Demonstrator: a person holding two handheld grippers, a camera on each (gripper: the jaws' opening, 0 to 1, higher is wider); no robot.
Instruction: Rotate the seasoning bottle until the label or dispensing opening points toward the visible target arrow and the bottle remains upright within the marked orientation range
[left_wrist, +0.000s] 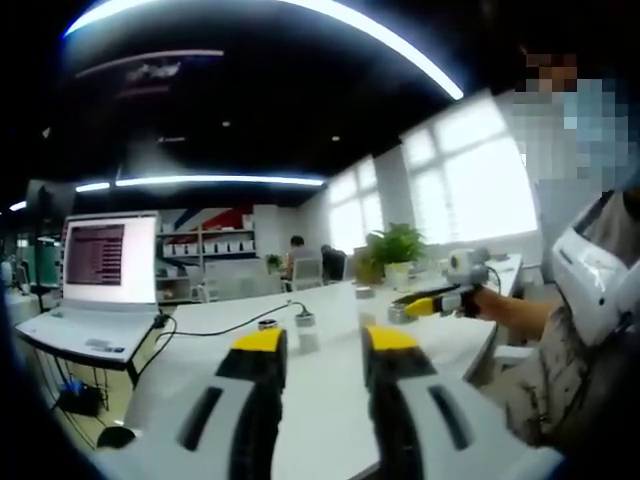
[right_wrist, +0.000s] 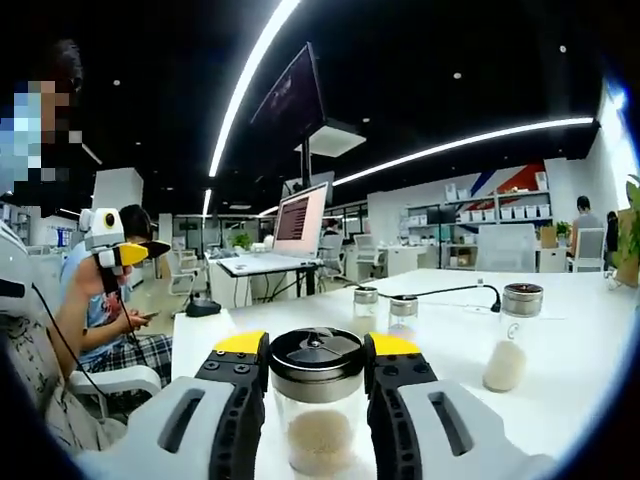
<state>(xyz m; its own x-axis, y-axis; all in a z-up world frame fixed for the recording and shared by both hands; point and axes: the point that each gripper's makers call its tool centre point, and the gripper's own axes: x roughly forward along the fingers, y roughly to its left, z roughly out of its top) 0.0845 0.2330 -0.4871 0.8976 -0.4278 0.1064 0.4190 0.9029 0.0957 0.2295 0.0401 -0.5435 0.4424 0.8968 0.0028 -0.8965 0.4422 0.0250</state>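
Right gripper (right_wrist: 318, 365): yellow-tipped jaws rise from the bottom centre of the right gripper view and sit either side of the seasoning bottle (right_wrist: 318, 400), touching its dark lid on both flanks. Reads as clamped on the bottle just below the cap. Bottle is upright, long axis vertical, glass body with pale granules at the bottom, lower centre of frame. No label or target arrow can be made out; the lid top shows a faint moulded shape, opening direction unclear.

Left gripper (left_wrist: 325, 345): in the left gripper view its jaws stand apart at bottom centre with bare white table (left_wrist: 330, 400) between them, holding nothing. Small jars (left_wrist: 304, 320) lie just beyond the tips, mid-frame.

Key relation: the bottle is already between the right jaws, dead ahead along their axis, so the turn would be a twist about the bottle's vertical axis by the right hand. The left one is well apart from it, seen raised at the left edge of the right gripper view.

Outward: three more shakers (right_wrist: 405, 312) on the table right of centre, a cable (right_wrist: 440, 292), a laptop (right_wrist: 298, 222) upper centre, a seated person (right_wrist: 110, 300) at left.

Risk, as judged: tilting while twisting.
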